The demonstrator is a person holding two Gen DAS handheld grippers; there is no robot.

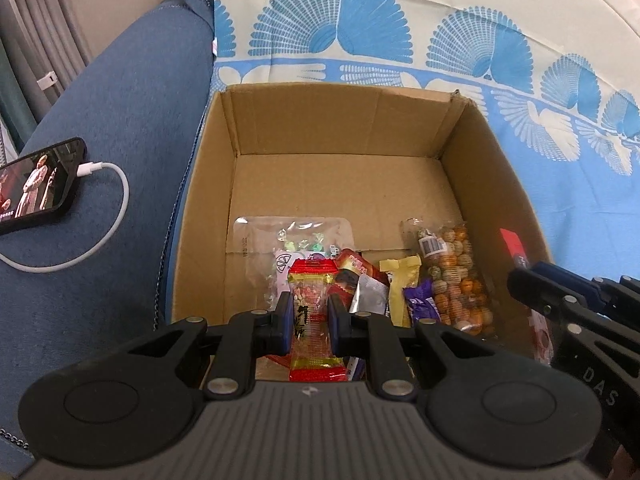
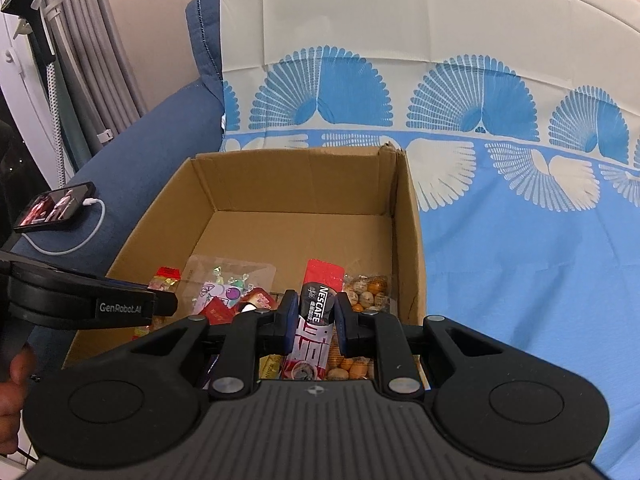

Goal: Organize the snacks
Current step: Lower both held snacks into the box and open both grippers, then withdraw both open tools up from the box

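Observation:
An open cardboard box point(image 1: 340, 128) point(image 2: 280, 184) sits on a blue patterned cloth. Its near half holds several snacks: a clear candy bag point(image 1: 296, 236), a bag of round nuts point(image 1: 456, 276), a purple packet point(image 1: 422, 304) and a yellow packet point(image 1: 402, 280). My left gripper point(image 1: 310, 312) is shut on a red and clear snack packet point(image 1: 312, 320), held over the box's near edge. My right gripper point(image 2: 316, 316) is shut on a red and black Nescafe sachet point(image 2: 318, 304), above the box's near right side. The right gripper also shows at the right of the left wrist view point(image 1: 560, 300).
A phone point(image 1: 36, 184) playing video lies on the blue sofa arm at left, with a white charging cable point(image 1: 116, 216). The sofa arm point(image 1: 120, 120) borders the box's left wall. The blue and white cloth point(image 2: 520, 240) spreads to the right. Grey curtains point(image 2: 80, 60) hang at far left.

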